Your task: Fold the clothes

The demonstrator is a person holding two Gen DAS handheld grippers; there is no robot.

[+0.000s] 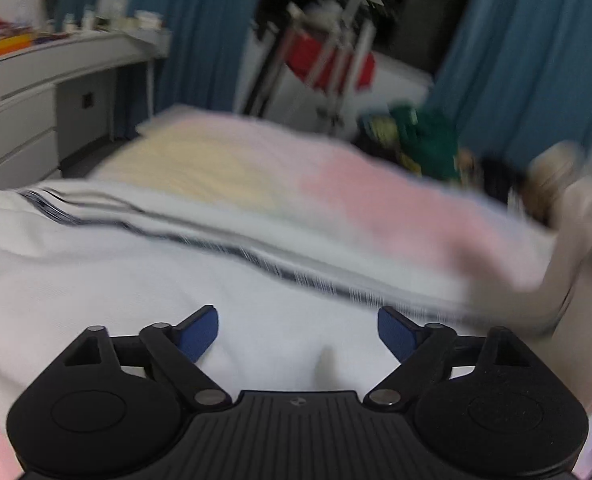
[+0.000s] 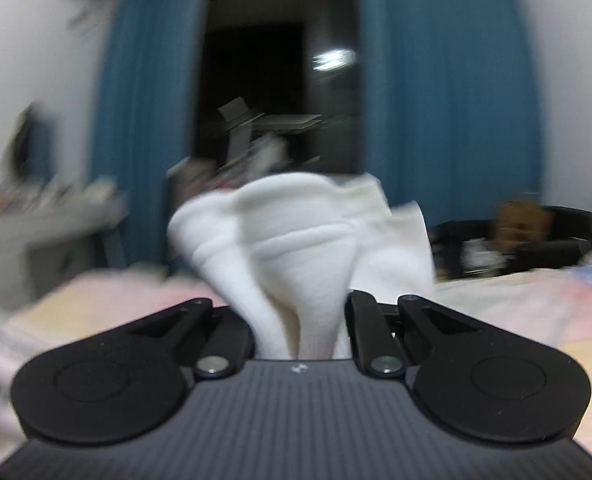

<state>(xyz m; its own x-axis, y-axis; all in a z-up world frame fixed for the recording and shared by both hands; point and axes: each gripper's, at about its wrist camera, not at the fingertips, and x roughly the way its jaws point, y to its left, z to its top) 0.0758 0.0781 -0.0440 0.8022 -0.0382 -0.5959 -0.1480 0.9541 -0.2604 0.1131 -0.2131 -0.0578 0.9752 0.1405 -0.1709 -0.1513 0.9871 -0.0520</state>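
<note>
Left wrist view: my left gripper stood wide open, holding nothing, just above the white garment spread on the pink-and-yellow bedcover. Right wrist view, blurred: my right gripper was clamped on bunched white cloth, lifted above the bed.

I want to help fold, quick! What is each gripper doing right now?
Left gripper: open, holding nothing, above the white garment on the bed.
Right gripper: closed on a bunch of white cloth, lifted up.
</note>
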